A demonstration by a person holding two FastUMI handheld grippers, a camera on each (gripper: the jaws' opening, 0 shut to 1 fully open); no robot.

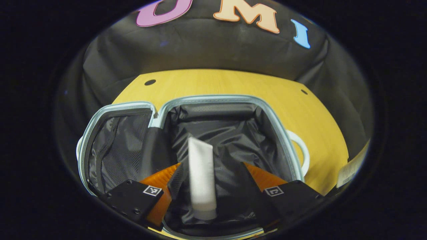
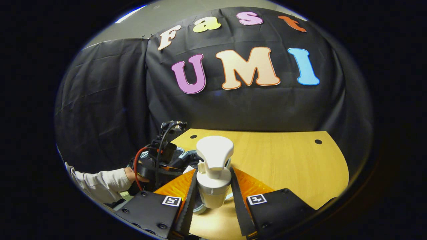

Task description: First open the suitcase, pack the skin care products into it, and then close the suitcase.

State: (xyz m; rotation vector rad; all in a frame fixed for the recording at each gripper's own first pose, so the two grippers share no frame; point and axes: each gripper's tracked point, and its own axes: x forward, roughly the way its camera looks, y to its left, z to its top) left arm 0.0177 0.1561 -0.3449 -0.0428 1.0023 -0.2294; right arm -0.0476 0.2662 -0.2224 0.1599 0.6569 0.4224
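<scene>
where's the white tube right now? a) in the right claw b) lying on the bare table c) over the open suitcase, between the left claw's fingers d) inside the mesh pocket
c: in the left gripper view the white tube sits between the left claw fingers, which stand wide apart, above the dark lining of the open suitcase.

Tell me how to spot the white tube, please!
Find the yellow wooden table and the open suitcase with the pale blue rim lying on it. Over its deep half lined with dark fabric, between the left gripper's spread orange fingers, is the white tube. It is long, slim and plain, unlike the squat white pump bottle that the right gripper holds.
</scene>
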